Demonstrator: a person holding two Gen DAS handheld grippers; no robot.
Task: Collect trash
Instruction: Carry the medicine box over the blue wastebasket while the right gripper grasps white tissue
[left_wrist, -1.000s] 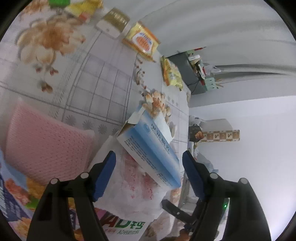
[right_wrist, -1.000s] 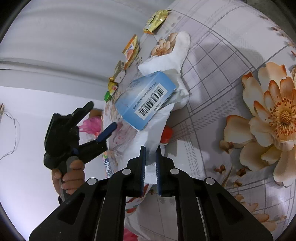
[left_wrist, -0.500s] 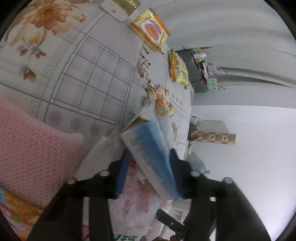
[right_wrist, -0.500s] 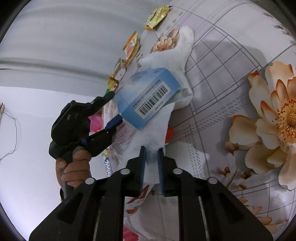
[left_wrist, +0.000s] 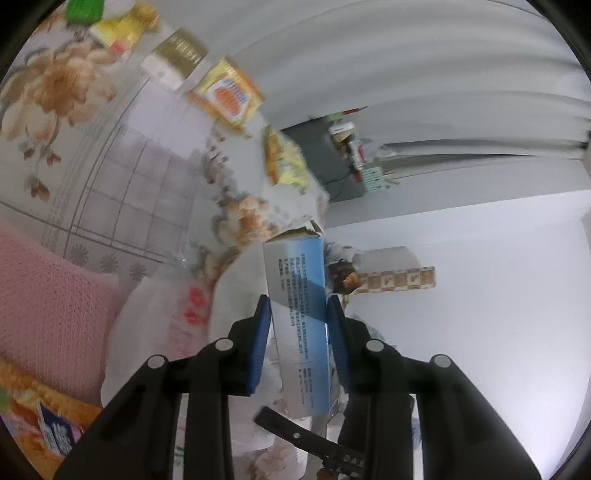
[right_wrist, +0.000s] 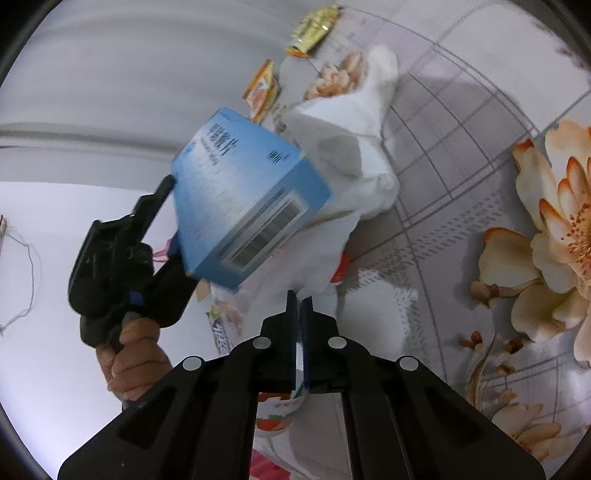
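In the left wrist view, the left gripper (left_wrist: 298, 343) reaches up from 6 o'clock, its two blue pads pressed against the sides of one blue box (left_wrist: 299, 306), which is lifted clear of the floral tablecloth (left_wrist: 110, 177). Three snack wrappers lie toward 11 and 12 o'clock; one pink cloth (left_wrist: 44, 302) sits at 9 o'clock.

In the right wrist view, the right gripper (right_wrist: 299, 306) has its fingers nearly together, pinching the edge of one white plastic bag (right_wrist: 354, 177). The box hangs at 10 o'clock beside the bag's mouth, held by the other gripper in one bare hand (right_wrist: 135, 354).
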